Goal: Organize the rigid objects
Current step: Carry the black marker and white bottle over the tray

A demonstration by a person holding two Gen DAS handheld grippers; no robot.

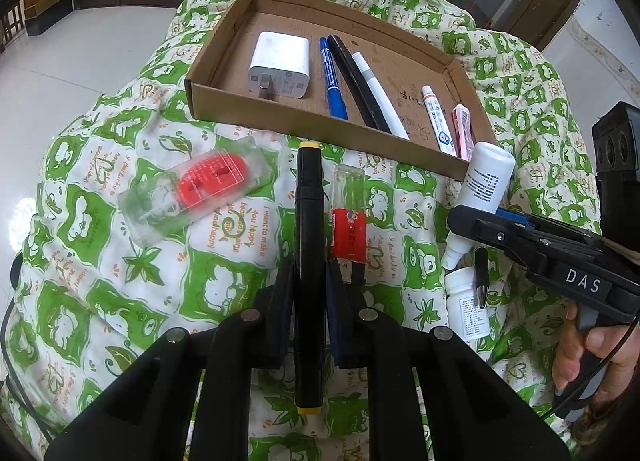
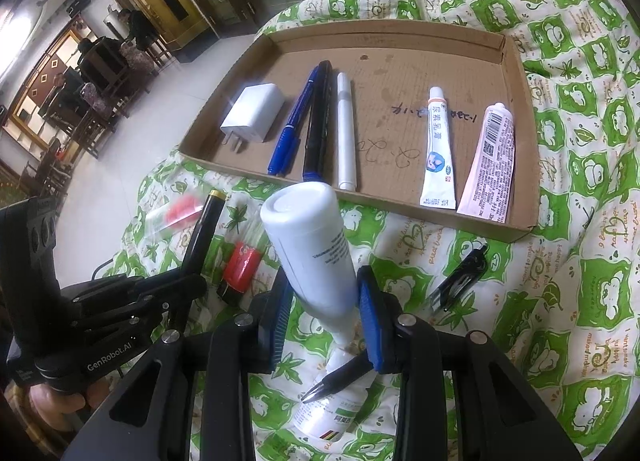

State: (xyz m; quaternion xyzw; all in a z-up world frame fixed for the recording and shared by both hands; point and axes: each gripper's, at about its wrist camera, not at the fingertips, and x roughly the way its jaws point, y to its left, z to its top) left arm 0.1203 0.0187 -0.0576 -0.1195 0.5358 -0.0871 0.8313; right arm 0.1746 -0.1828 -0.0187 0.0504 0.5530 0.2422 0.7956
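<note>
A green-and-white quilt point(image 1: 100, 261) carries a cardboard tray point(image 1: 224, 101), a clear packet point(image 1: 192, 189), a red lighter point(image 1: 349, 229) and a small white bottle point(image 1: 468, 309).

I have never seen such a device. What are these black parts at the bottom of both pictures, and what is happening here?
They are hand-held grippers: a person squeezes one in each hand, and each carries a camera looking along its fingers. The left camera shows the left gripper shut on a black marker with yellow ends. The right camera shows the right gripper shut on a white bottle. Both are above a green patterned cloth. Behind lies a cardboard tray with a white charger, three pens and two tubes.
</note>
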